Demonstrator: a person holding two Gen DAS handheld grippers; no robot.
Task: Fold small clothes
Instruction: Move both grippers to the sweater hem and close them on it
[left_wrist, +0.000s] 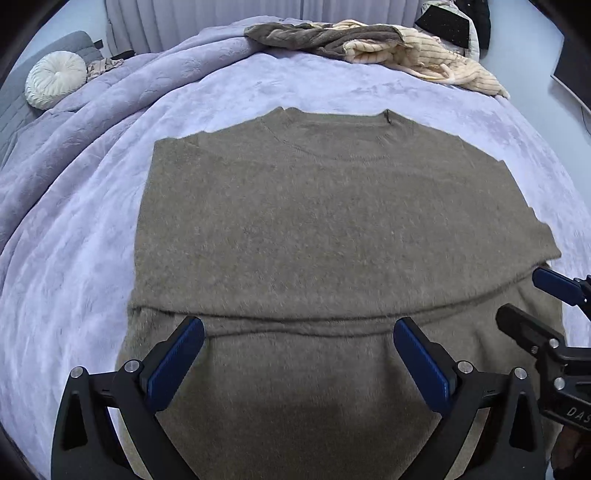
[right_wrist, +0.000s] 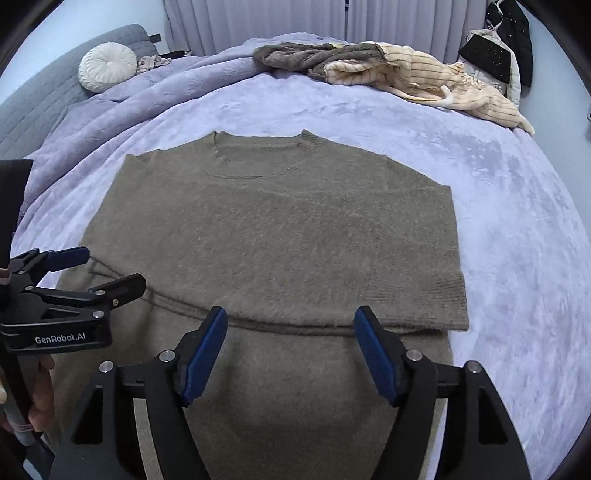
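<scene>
A bed (left_wrist: 92, 229) draped in a plush lavender blanket (right_wrist: 517, 229) fills nearly the whole scene, its pile brushed into pale and darker patches and bunched into thick folds along the left side. Pale pleated curtains (right_wrist: 258, 22) hang across the wall behind it, and a grey quilted headboard (right_wrist: 33, 107) runs along the far left. Dark garments (right_wrist: 511, 40) hang at the upper right corner of the room.

Spread flat at the middle of the bed lies an olive-brown fuzzy sweater (left_wrist: 325, 229), neckline pointing toward the curtains, sleeves tucked in so the sides run nearly straight. A fold line crosses it near the cameras, where one layer overlaps another. A ribbed cuff (right_wrist: 439, 299) shows at the right end of that upper layer.

At the far edge of the bed sits a loose heap of clothes: a grey-brown knit (left_wrist: 317, 35) and a cream ribbed piece (right_wrist: 424, 74) tangled together. A round white pleated cushion (left_wrist: 55, 79) rests against the headboard.

The left tool (left_wrist: 299, 332) hovers low over the near part of the sweater, its blue-padded fingers spread wide with nothing between them. The right tool (right_wrist: 291, 325) sits beside it in the same stance, fingers apart and gripping nothing, tips close to the fold line.
</scene>
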